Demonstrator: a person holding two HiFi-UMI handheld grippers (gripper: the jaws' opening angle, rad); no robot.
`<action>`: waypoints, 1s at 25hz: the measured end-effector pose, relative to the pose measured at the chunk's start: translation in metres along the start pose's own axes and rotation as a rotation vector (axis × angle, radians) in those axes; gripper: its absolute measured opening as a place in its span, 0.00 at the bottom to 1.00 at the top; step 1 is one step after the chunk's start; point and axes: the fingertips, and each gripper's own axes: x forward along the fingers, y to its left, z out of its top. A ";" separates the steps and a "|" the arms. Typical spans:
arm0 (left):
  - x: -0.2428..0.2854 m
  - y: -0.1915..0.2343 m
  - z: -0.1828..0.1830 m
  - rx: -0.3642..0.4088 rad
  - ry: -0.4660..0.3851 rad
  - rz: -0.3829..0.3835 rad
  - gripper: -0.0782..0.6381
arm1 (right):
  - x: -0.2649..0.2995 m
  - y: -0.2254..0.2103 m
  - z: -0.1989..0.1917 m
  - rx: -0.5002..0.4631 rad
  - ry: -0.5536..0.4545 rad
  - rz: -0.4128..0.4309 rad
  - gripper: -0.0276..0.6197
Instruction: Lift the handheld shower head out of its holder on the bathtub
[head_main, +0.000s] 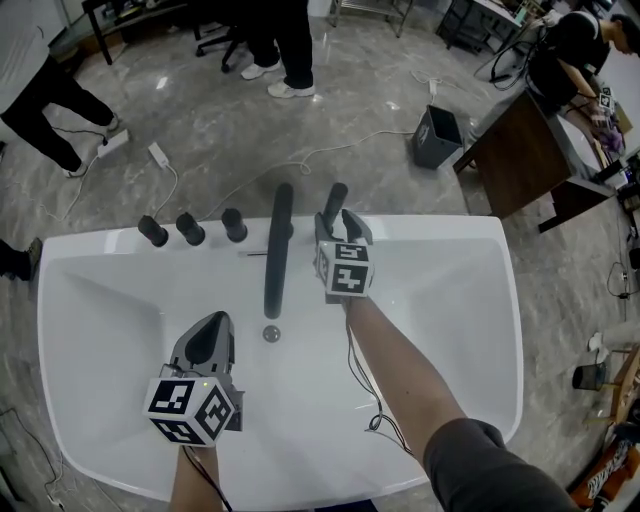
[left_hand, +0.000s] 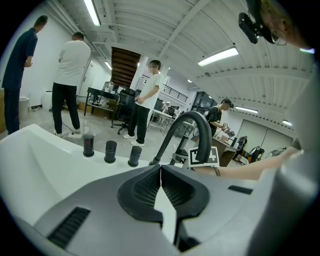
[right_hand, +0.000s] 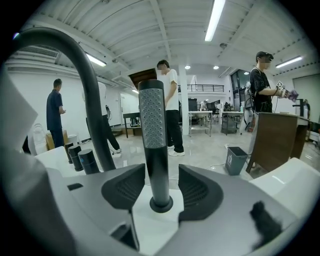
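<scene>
The handheld shower head (right_hand: 151, 125) stood upright in its holder (right_hand: 161, 204) on the far rim of the bathtub (head_main: 440, 235), its perforated face turned toward the right gripper view. It was seated fully; the base of the stem went down into the round collar, so nothing was lifted yet.

The right gripper (head_main: 338, 222) was placed around the stem, one jaw on each side. The jaws were apart. A gap showed at the 3 o'clock jaw, while the 9 o'clock jaw stood just beside the stem, and I could not tell whether it touched. To my judgement the approach was done, and what was left was closing on the stem and pulling it straight up out of the collar.

In the head view, at 9 o'clock of the shower head, the black curved spout (head_main: 278, 250) reached over the basin, and further at 9 o'clock three black knobs (head_main: 190, 228) stood in a row. At 7 o'clock, well apart, the left gripper (head_main: 210, 325) hung over the basin with its jaws pressed together on nothing, near the drain (head_main: 271, 333).
</scene>
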 end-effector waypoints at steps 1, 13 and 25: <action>0.000 0.001 0.001 0.000 0.000 0.002 0.13 | 0.001 0.000 0.000 -0.003 0.001 -0.001 0.37; -0.003 0.000 -0.006 -0.015 -0.008 -0.016 0.13 | 0.013 0.006 -0.003 -0.096 -0.007 0.028 0.27; -0.031 -0.004 0.007 -0.018 -0.028 0.022 0.13 | -0.022 0.013 0.019 -0.113 -0.038 0.060 0.26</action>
